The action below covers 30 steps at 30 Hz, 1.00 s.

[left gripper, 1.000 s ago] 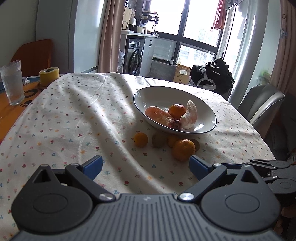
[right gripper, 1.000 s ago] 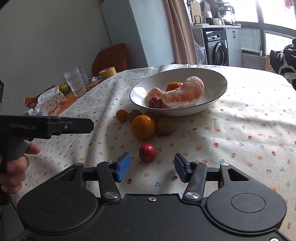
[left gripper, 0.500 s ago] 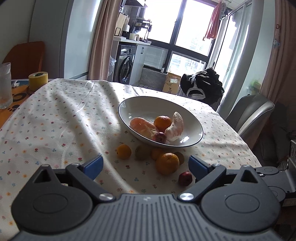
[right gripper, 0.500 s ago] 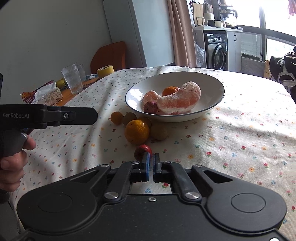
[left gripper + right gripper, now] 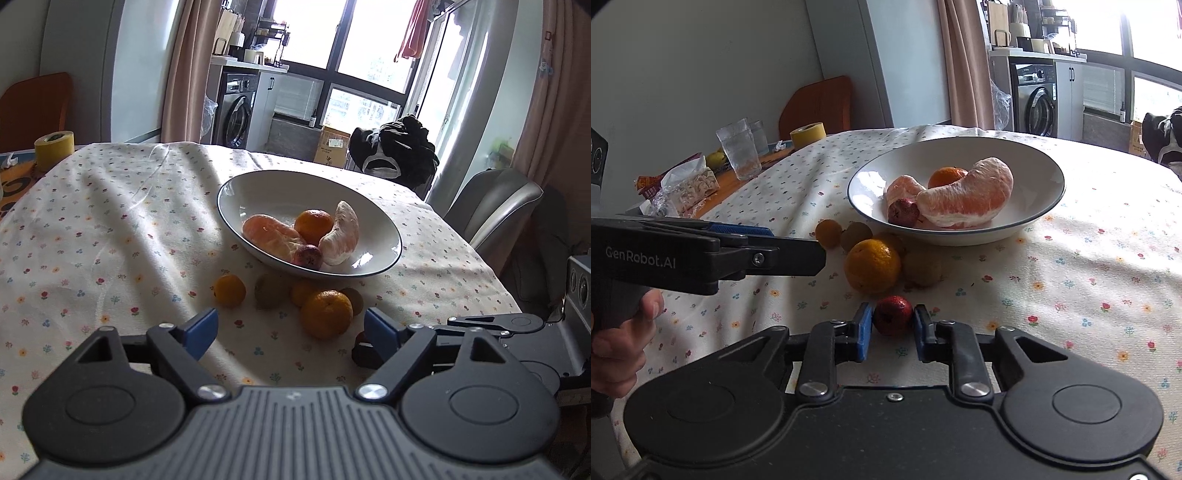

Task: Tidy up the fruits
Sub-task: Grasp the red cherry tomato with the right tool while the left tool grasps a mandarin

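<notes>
A white bowl [image 5: 280, 192] [image 5: 1015, 162] on the flowered tablecloth holds two peeled pomelo segments [image 5: 967, 195], a tangerine [image 5: 314, 225] and a small red fruit [image 5: 903, 212]. In front of it lie an orange [image 5: 325, 314] [image 5: 872, 265], a small tangerine [image 5: 229, 290] and brownish round fruits [image 5: 922, 267]. My right gripper [image 5: 893, 328] is shut on a second small red fruit [image 5: 893, 314], a blue pad touching each side, and the fruit rests on the cloth. My left gripper [image 5: 291, 328] is open just short of the orange, holding nothing.
At the table's far left stand a drinking glass [image 5: 738, 151], a yellow tape roll [image 5: 53, 149] and snack packets [image 5: 683, 188]. A grey chair [image 5: 495, 206] is beyond the right edge. A hand [image 5: 620, 354] holds the left gripper's handle.
The right gripper was open, then fully shut short of the red fruit; now its pads sit around that fruit. The left gripper moved in closer to the fruit pile and stayed open.
</notes>
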Available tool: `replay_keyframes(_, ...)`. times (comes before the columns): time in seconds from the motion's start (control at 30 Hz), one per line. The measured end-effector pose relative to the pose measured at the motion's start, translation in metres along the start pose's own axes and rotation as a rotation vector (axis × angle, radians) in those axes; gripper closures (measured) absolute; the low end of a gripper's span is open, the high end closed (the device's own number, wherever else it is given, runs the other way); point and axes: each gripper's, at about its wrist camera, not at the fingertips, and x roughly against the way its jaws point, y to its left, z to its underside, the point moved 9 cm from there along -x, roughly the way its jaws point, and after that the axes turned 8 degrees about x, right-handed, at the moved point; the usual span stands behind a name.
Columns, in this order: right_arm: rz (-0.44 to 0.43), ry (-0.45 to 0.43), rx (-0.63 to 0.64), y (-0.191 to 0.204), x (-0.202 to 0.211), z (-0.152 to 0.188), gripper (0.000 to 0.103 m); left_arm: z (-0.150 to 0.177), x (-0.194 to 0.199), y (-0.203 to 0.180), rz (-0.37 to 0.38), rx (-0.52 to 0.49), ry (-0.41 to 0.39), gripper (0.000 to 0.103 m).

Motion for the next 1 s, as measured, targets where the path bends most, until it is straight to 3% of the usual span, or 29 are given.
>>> replay_keyframes(0.1, 0.020, 0.000, -0.017, -0.009, 0.004, -0.001, 0.081, 0.002, -0.011, -0.007, 0.023, -0.005, 0.038, 0.034)
replay_keyframes(0.17, 0.032, -0.004, -0.029, -0.017, 0.008, -0.002, 0.081, 0.003, -0.017, -0.012, 0.038, -0.012, 0.055, 0.038)
replay_keyframes(0.43, 0.088, -0.019, -0.074, -0.047, 0.023, 0.004, 0.081, 0.006, -0.039, -0.026, 0.042, -0.033, 0.095, 0.039)
replay_keyframes(0.53, 0.095, -0.028, -0.094, -0.054, 0.026, 0.006, 0.081, 0.008, -0.048, -0.026, 0.034, -0.035, 0.110, 0.045)
replay_keyframes(0.6, 0.096, -0.034, -0.103, -0.057, 0.027, 0.006, 0.081, 0.009, -0.053, -0.024, 0.012, -0.034, 0.112, 0.064)
replay_keyframes(1.0, 0.088, -0.081, -0.098, -0.066, 0.032, -0.021, 0.081, -0.015, -0.024, -0.028, -0.003, -0.041, 0.061, 0.065)
